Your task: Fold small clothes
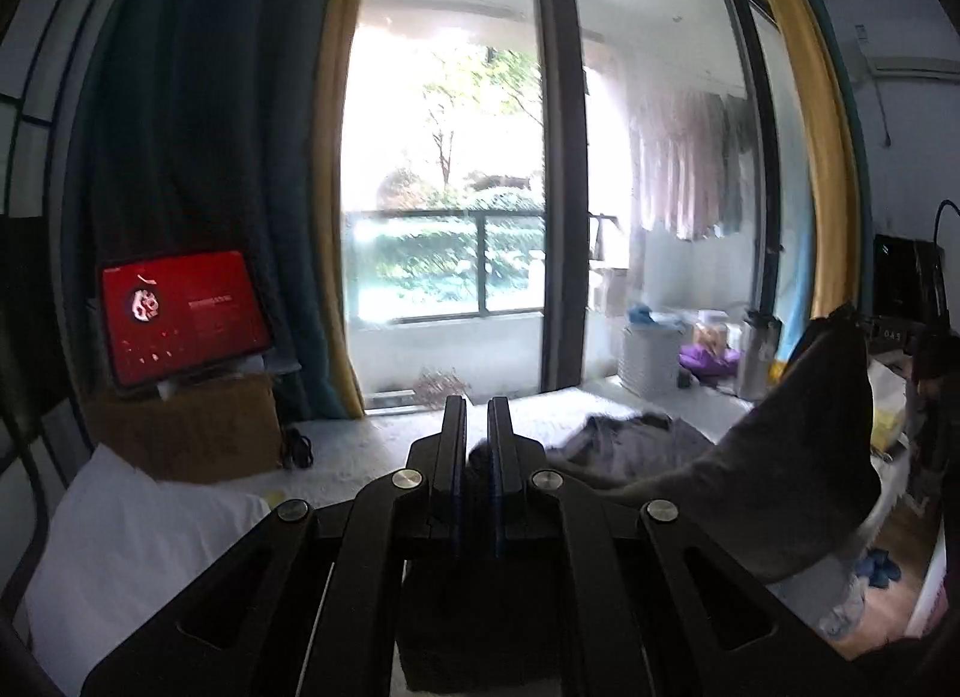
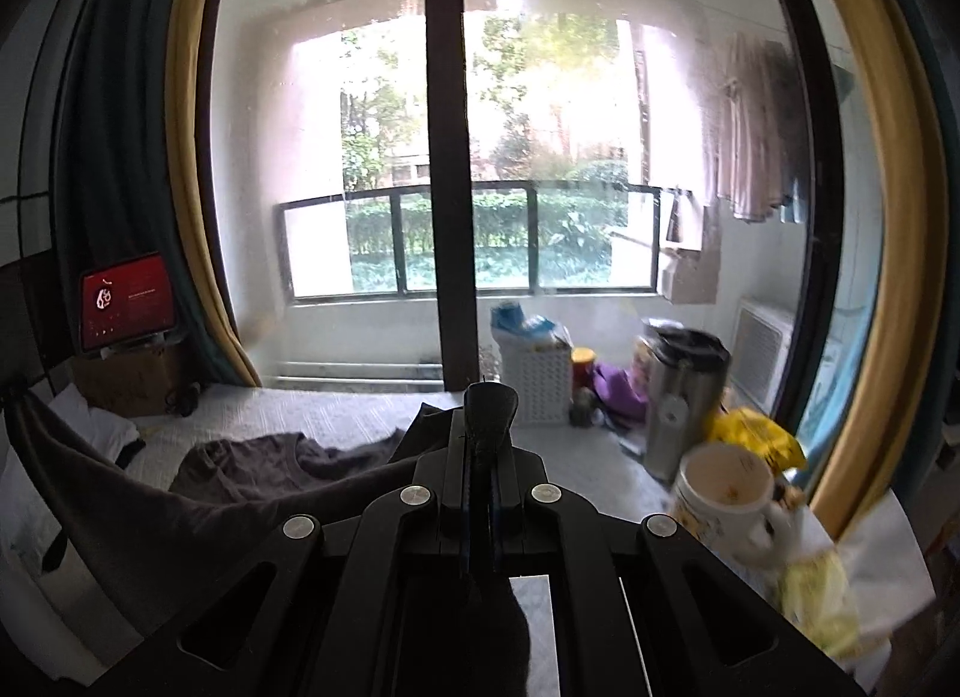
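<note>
The left gripper (image 1: 477,415) is clenched on a bit of dark grey cloth (image 1: 780,457). A small lump of the cloth shows between its two black fingers (image 1: 454,445), which stand close together. From there the cloth stretches up to the right, off the bed, to a high corner at the right side of the left view.

The right gripper (image 2: 489,403) is clenched too, and it pinches the same dark grey cloth (image 2: 180,517). A dark fold pokes out past its tips. In the right view the cloth hangs like a hammock from this gripper down to the left and up again at the far left edge.

A second grey garment (image 2: 252,463) lies crumpled on the white bed cover (image 2: 360,421), near the middle of the bed.

A white pillow (image 1: 132,547) sits at the near left. Behind it a cardboard box (image 1: 192,427) holds up a tablet (image 1: 183,316) with a red screen.

Far ahead is a big glass door (image 2: 444,157) with yellow and blue curtains (image 1: 204,157) at the sides. On the right stand a white mug (image 2: 729,493), a metal flask (image 2: 684,397) and a white basket (image 2: 540,379)
</note>
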A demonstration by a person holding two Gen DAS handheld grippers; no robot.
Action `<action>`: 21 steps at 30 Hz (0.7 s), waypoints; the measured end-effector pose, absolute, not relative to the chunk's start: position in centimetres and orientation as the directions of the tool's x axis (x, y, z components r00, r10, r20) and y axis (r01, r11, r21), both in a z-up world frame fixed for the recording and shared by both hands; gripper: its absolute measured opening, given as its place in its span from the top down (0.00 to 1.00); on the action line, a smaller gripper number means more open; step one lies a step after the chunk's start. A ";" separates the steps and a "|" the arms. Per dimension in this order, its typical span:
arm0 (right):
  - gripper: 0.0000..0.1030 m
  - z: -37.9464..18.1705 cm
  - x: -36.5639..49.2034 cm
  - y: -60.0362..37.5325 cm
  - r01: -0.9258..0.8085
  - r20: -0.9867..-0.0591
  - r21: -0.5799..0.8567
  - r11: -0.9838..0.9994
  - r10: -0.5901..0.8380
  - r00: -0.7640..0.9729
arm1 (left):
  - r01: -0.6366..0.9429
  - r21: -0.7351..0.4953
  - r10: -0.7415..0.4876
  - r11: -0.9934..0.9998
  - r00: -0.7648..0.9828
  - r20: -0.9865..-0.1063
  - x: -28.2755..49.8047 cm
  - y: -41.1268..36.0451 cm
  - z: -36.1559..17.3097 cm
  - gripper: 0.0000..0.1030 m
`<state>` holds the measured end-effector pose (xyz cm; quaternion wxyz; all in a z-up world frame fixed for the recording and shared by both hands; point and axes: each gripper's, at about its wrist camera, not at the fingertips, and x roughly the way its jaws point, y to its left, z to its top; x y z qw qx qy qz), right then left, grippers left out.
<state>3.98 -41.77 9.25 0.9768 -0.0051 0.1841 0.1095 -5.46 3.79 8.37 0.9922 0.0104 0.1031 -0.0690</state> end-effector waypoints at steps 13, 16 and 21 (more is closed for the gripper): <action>0.96 8.2 7.2 -38.7 -0.254 -0.403 -0.009 0.967 0.229 0.886 | 0.225 -0.114 -0.251 0.968 0.821 -0.513 2.6 5.8 1.6 1.00; 0.96 7.6 5.9 -39.3 -0.237 -0.417 -0.008 0.971 0.212 0.884 | 0.246 -0.120 -0.266 0.962 0.735 -0.624 5.1 6.2 -3.0 0.84; 0.96 7.1 4.2 -40.8 -0.195 -0.435 -0.006 0.981 0.173 0.884 | 0.221 -0.186 -0.287 0.957 0.657 -0.697 7.6 7.9 -6.6 0.38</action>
